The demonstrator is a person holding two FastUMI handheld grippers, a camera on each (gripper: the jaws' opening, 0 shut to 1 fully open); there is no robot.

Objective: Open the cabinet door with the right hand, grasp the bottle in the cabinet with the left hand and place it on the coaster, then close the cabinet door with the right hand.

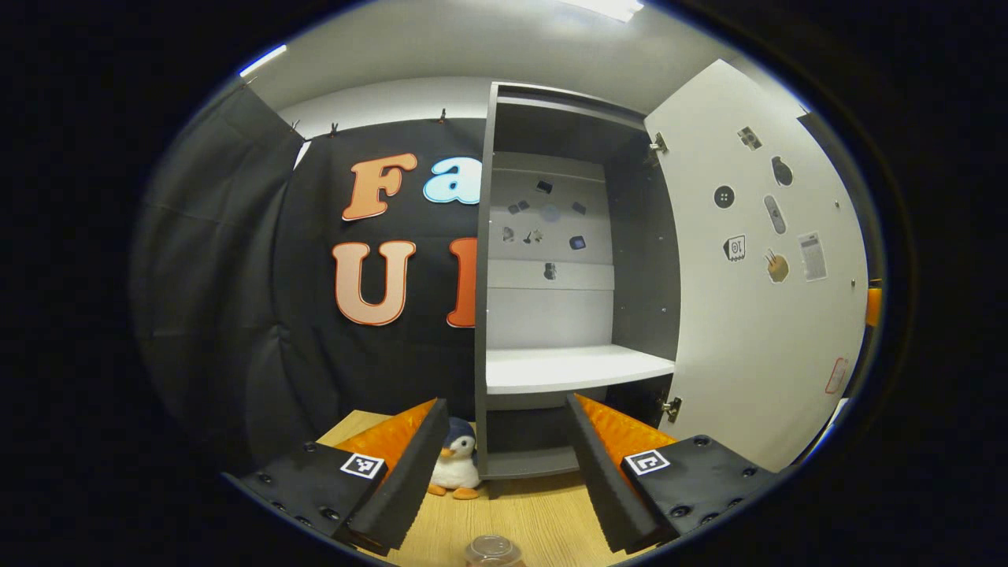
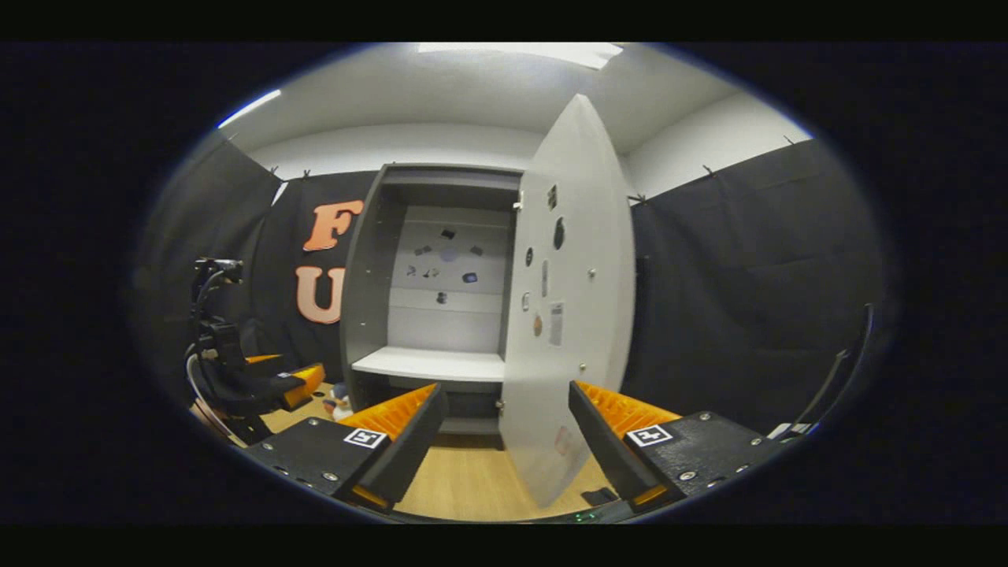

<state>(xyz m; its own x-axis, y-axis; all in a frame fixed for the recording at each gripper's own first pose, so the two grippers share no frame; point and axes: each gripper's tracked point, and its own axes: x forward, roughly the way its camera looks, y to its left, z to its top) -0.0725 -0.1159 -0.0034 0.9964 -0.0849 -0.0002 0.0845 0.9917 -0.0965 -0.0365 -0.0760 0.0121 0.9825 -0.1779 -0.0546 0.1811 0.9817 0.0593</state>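
The grey cabinet (image 1: 504, 236) stands with its white door (image 1: 756, 276) swung wide to the right. Its white shelf (image 1: 575, 366) carries nothing. In the left gripper view my left gripper (image 1: 505, 402) is open and faces the cabinet. The clear top of the bottle (image 1: 494, 551) pokes up at the very bottom edge, low between the fingers and untouched by them. In the right gripper view my right gripper (image 2: 505, 387) is open, and the door (image 2: 571, 315) stands edge-on just beyond it, its lower part showing in the gap. The left gripper (image 2: 303, 379) hangs at far left.
A small penguin toy (image 1: 455, 465) sits on the wooden table (image 1: 543, 520) by the cabinet's left foot, also visible as the penguin (image 2: 340, 400) in the right gripper view. Stickers dot the cabinet's back wall and the door's inside. Black cloth walls close in around the table.
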